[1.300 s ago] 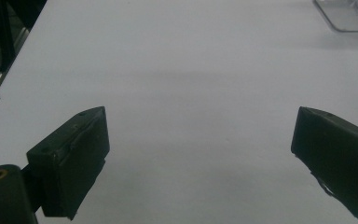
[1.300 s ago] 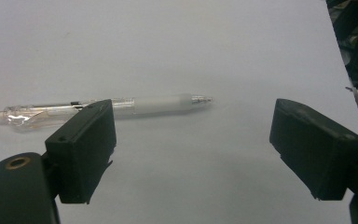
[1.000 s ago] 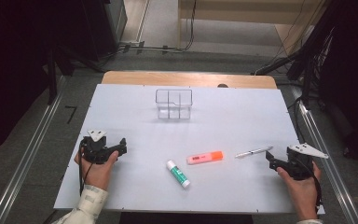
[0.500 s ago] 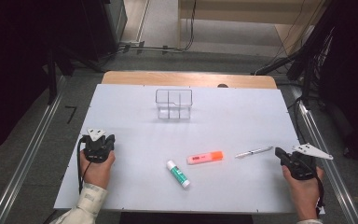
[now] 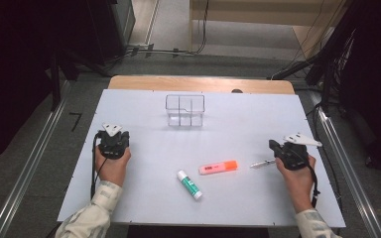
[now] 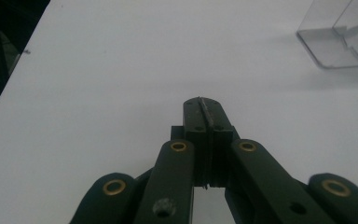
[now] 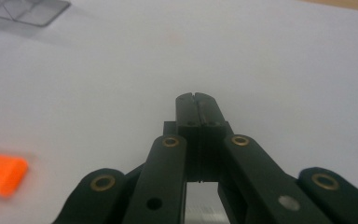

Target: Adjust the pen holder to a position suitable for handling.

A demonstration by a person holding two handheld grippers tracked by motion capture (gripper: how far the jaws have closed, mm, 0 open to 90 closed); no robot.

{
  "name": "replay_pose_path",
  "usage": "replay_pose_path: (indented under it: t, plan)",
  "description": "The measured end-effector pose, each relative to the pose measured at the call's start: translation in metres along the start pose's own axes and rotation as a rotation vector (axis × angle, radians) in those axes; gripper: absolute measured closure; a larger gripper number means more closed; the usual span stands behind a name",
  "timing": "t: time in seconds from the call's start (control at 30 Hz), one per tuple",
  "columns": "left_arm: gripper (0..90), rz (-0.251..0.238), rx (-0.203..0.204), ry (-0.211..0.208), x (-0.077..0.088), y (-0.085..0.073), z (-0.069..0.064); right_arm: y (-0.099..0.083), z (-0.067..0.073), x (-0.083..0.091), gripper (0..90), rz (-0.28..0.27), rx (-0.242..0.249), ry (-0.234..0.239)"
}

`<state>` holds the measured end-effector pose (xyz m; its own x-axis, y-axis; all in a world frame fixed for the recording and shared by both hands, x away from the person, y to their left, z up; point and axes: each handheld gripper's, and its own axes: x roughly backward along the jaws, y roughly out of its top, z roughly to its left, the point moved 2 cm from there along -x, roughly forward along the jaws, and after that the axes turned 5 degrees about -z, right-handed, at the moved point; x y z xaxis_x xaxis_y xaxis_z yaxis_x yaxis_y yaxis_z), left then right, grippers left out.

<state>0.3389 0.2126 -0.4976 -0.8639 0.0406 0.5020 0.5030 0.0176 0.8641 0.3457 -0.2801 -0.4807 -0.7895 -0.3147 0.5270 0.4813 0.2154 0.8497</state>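
Occluded, cropped and unresolved items

In the right gripper view, the orange highlighter is cut off by the left edge and blurred. The clear organizer is cropped by the top and right edges of the left gripper view. In the high view, the pen is partly hidden behind the right gripper, and the glue stick label cannot be read.

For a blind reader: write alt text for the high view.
Two hands hold shut grippers, left and right, over a white table. Between them lie a glue stick, an orange highlighter and a pen; a clear organizer stands farther back.
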Motion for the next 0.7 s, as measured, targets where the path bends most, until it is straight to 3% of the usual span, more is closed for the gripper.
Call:
replay_pose_path:
  t: [0.13,0.37,0.53,0.7]
  plan:
    - [90.0,-0.001,0.002,-0.012,-0.018,0.015,-0.011,0.019,0.02,-0.028,88.3,-0.014,-0.018,0.045]
    - [90.0,-0.021,-0.008,-0.029,-0.04,0.038,-0.032,0.052,0.059,-0.072,88.3,-0.008,-0.001,0.095]
    - [90.0,-0.015,0.001,-0.037,-0.055,0.046,-0.041,0.067,0.081,-0.096,88.3,0.0,0.013,0.114]
    - [90.0,-0.004,0.01,-0.046,-0.066,0.048,-0.05,0.074,0.094,-0.115,88.3,0.004,0.005,0.121]
